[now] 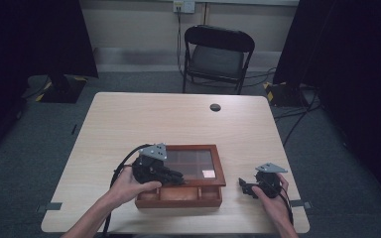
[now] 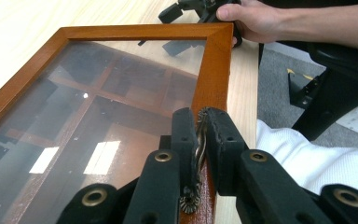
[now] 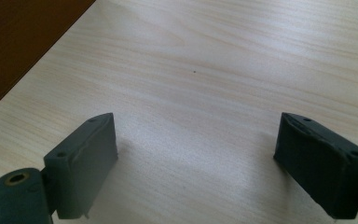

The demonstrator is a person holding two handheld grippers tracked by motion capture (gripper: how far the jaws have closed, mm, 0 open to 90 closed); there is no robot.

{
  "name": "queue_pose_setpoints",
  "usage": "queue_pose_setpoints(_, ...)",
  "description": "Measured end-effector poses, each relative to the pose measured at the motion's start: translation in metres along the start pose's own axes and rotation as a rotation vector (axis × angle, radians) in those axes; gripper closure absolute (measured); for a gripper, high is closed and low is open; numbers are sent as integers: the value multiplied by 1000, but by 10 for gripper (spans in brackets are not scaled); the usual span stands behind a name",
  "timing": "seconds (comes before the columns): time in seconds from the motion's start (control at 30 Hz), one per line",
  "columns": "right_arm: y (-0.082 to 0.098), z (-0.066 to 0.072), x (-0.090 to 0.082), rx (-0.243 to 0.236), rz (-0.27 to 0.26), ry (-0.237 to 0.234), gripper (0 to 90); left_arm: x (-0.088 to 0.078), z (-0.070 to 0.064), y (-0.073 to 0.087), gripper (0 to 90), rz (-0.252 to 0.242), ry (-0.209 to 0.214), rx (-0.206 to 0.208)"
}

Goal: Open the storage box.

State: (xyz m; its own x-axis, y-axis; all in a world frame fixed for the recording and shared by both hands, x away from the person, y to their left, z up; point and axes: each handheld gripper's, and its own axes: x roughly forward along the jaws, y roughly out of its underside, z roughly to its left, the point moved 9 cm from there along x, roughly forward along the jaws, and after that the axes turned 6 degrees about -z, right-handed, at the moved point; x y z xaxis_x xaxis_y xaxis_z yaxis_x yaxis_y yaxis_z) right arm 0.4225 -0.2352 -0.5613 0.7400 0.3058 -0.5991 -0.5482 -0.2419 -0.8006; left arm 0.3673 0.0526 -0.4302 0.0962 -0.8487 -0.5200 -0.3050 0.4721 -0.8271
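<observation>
Near the front edge of the desk (image 1: pixel 129 114): a wooden box (image 1: pixel 178 196) with a glass-paned lid (image 1: pixel 193 163), sitting right in front of the person.
Left tongs (image 2: pixel 200 135): clamped on the little brass handle (image 2: pixel 196 158) at the front rim of the lid. Jaws nearly together, metal pinched between the pads. In the high view the left tongs (image 1: pixel 173 176) sit over the box's front left part.
Right tongs (image 3: pixel 196 163): wide open, nothing between the jaws, just bare desk under them. They're parked to the right of the box (image 1: pixel 245 187), apart from it.
Lid state: looks raised a bit at the front, since the high view shows tray compartments (image 1: pixel 183 193) peeking out below the frame. Can't say how far it's up.
What's inside: wooden dividers under the glass, and the compartments I can make out look empty. Reflections on the pane hide some of it, so not 100% sure.
What could go wrong: that handle is thin and ornate, so my guess is it slips out of the pads if the lift pulls at an angle, and the lid drops on the glass.
Other risk: nothing is holding the box down, so it might slide or tip with the lid. The right tongs could brace it.
</observation>
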Motion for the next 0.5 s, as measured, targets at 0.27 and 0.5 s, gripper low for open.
queue_pose_setpoints(0.27,0,0,0,0,0,0,120,-2,2,-6,819,-1,7,-7)
queue_pose_setpoints(0.5,0,0,0,0,0,0,120,-5,3,-11,819,11,2,-7)
